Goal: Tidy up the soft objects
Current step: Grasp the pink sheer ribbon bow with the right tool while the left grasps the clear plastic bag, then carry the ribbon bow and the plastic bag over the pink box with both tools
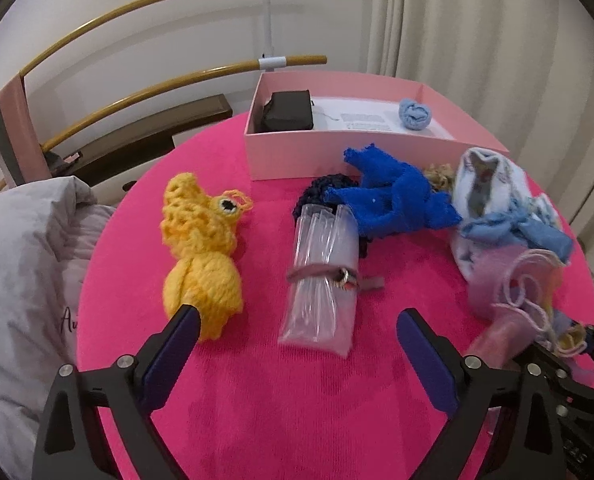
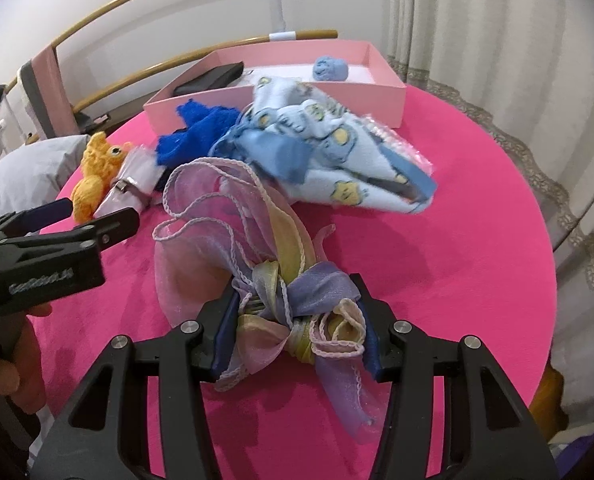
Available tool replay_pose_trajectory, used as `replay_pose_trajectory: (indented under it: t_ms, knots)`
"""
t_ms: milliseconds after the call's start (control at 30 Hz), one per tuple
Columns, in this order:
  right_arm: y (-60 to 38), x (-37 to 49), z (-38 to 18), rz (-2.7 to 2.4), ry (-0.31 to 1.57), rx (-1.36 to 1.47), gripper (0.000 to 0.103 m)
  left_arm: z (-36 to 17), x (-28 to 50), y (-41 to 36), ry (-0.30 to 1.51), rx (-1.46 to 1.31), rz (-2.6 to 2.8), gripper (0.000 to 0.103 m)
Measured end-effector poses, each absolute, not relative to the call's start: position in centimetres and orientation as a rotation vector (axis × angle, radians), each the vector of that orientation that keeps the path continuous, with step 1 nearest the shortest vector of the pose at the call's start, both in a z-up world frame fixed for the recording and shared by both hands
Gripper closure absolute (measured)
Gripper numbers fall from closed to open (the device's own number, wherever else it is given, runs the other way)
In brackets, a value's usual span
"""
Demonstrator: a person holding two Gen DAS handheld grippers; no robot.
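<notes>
My right gripper [image 2: 297, 332] is shut on a sheer pastel scarf [image 2: 217, 236] bunched low over the pink table; the scarf also shows in the left wrist view [image 1: 509, 280]. My left gripper [image 1: 297, 336] is open and empty, just in front of a rolled clear plastic bundle [image 1: 323, 276] and beside a yellow crochet toy [image 1: 201, 256]. A royal-blue knit piece [image 1: 397, 196] and a light-blue printed cloth [image 2: 337, 160] lie in front of the pink box [image 1: 337, 152]. The box holds a blue sock ball [image 1: 415, 115] and a black pouch [image 1: 287, 112].
The round table [image 2: 477, 240] has a hot-pink cloth; its edge curves at right and front. A grey pillow [image 1: 21, 248] lies off the table's left side. Curved gold rails [image 1: 137, 12] and curtains [image 1: 477, 20] stand behind.
</notes>
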State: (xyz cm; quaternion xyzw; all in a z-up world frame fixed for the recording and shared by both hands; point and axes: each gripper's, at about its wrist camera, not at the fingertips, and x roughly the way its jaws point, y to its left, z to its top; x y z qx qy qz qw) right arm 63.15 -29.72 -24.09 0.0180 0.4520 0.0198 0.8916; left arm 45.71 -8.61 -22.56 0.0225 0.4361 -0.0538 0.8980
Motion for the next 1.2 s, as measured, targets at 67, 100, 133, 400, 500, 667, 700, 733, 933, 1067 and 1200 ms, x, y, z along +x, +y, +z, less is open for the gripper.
replay_pose_trajectory:
  t_ms: [67,100,133,400,500,667,700,733,933,1067,1200]
  knots:
    - [-30.0,63.3,-24.1,0.038,0.937,0.043,0.055,-23.1,46.7,-8.9,0.905,0.063,-0.101,0.008]
    - [-30.1,63.4,-24.1,0.037,0.937,0.045,0.055,-23.3,47.3,-9.1,0.906,0.067,-0.1,0.01]
    - [-30.3,63.5,-24.2,0.038,0.938,0.048,0.055,-23.7,47.8,-9.2,0.914,0.067,-0.106,0.016]
    - [-30.2,63.6,-24.3,0.042,0.943,0.053,0.055,-24.7,48.8,-8.9,0.943,0.043,-0.169,0.063]
    - [-30.1,63.6,-24.3,0.044,0.942,0.051,0.055,-24.9,48.4,-8.7,0.943,0.046,-0.175,0.063]
    - [-29.8,63.3,-24.1,0.046,0.94,0.05,0.055,-25.0,48.8,-8.5,0.943,0.029,-0.182,0.066]
    - [-29.7,63.3,-24.1,0.047,0.939,0.049,0.055,-25.1,48.9,-8.4,0.945,0.022,-0.185,0.067]
    - [-29.7,63.2,-24.0,0.05,0.937,0.049,0.055,-24.9,48.8,-8.3,0.946,0.015,-0.187,0.069]
    - [-29.4,62.8,-23.3,0.074,0.933,0.061,0.055,-23.9,47.5,-7.6,0.936,-0.017,-0.203,0.07]
    - [-29.0,62.4,-22.9,0.096,0.929,0.068,0.056,-23.1,46.2,-7.1,0.921,-0.021,-0.201,0.07]
    - [-28.4,62.0,-22.2,0.108,0.918,0.061,0.056,-22.1,44.6,-6.7,0.903,-0.016,-0.195,0.07]
